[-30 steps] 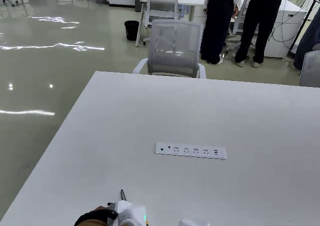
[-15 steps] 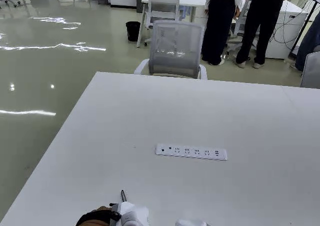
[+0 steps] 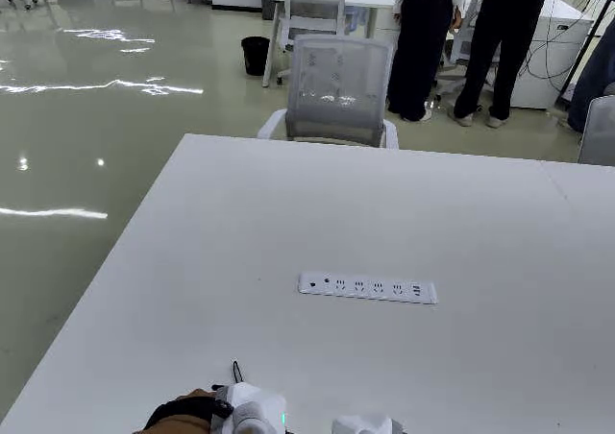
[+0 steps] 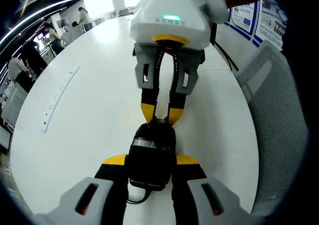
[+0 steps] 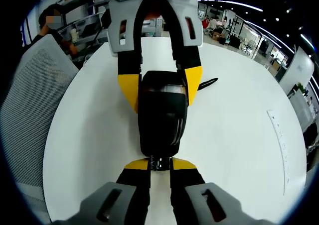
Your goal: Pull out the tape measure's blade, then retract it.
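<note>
**Blade not yet out: both holds set**

- Left hand-held gripper (image 4: 151,161): jaws closed on the sides of the black tape measure (image 4: 149,148), which sits between them just over the white counter (image 4: 89,125).
- Right hand-held gripper (image 4: 161,116): directly ahead of the left one and facing it. Jaws narrow, pinched on the blade tip (image 5: 158,162) at the case mouth.
- No length of blade shows between the two; the right tips sit against the case.
- Power strip (image 3: 366,288) lies well beyond both, untouched.
- Judgement: grips look ready, so the pull-out seems about to begin. Extending and retracting both appear left to do.
</note>
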`<state>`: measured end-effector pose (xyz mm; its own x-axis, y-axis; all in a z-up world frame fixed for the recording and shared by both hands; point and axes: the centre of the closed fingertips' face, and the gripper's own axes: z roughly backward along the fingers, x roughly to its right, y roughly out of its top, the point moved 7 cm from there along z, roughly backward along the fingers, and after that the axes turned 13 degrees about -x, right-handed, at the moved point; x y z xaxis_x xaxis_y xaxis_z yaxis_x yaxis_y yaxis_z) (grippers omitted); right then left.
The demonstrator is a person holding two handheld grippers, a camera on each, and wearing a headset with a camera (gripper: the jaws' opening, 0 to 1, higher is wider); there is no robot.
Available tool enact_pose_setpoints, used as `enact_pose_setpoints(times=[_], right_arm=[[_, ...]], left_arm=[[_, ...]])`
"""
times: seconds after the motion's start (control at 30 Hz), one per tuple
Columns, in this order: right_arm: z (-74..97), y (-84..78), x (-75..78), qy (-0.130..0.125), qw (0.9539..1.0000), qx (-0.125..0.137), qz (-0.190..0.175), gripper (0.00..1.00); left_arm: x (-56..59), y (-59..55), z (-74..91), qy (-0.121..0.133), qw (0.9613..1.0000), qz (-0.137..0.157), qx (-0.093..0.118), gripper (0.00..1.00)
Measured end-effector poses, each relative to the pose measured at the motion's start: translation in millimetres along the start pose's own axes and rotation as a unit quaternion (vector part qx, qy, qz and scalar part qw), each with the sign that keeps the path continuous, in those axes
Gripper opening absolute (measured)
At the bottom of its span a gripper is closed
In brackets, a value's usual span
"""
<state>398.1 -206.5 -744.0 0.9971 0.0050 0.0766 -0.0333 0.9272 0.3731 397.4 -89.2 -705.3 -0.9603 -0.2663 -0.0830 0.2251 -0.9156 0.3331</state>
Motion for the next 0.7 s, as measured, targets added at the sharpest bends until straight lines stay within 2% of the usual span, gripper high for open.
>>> enact_pose_setpoints(times=[0.3,0.7], right_arm=[[-0.2,0.0,0.9,-0.005,0.9998,-0.014,0.014,0.12],[1.0,-2.3,3.6,-0.005,0.9996,-0.025,0.01,0.11]], left_arm=[[0.4,0.6,-0.3,-0.001,1.0,0.006,-0.008,0.28],[-0.2,1.5,-1.4,-0.003,0.9999,0.008,-0.013,0.28]])
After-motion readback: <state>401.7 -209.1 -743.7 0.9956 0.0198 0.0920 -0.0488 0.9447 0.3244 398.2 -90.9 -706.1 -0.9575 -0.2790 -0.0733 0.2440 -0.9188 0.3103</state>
